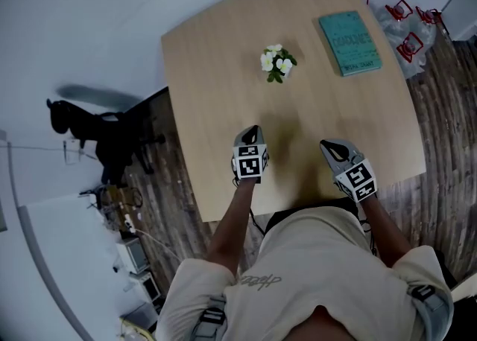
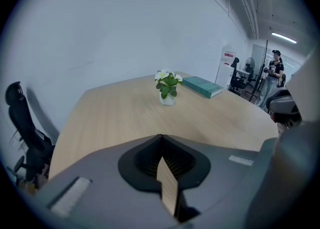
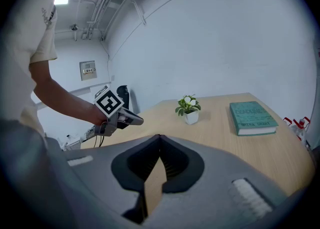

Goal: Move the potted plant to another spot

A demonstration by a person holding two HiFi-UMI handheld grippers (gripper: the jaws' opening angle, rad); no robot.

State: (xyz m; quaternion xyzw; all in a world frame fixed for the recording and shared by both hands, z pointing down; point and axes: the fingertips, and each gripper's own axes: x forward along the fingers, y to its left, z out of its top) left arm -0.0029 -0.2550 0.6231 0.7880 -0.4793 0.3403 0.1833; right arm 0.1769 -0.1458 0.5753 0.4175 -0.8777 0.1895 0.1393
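Plant (image 1: 277, 62) stood upright on surface (image 1: 216, 71), near book (image 1: 349, 42), ungripped. Left tongs (image 1: 251, 135) and right tongs (image 1: 333, 147) were closed, empty, at the near edge, well apart from it; approach judged not yet begun.

On my feed the desk (image 1: 216, 64) looks like pale wood-grain laminate, smooth and matt. The floor (image 1: 447, 131) is dark wood plank with a streaky grain. The potted plant (image 1: 277, 62) stands in a smooth white pot; ceramic or plastic, I can't tell. The book (image 1: 349, 42) has a matt teal cover. On the left gripper (image 2: 161, 136) and right gripper (image 3: 159, 136) the fingers (image 2: 100, 173) are matt grey plastic with dark ribbed inner faces. The person's shirt (image 1: 313, 265) is beige cloth.
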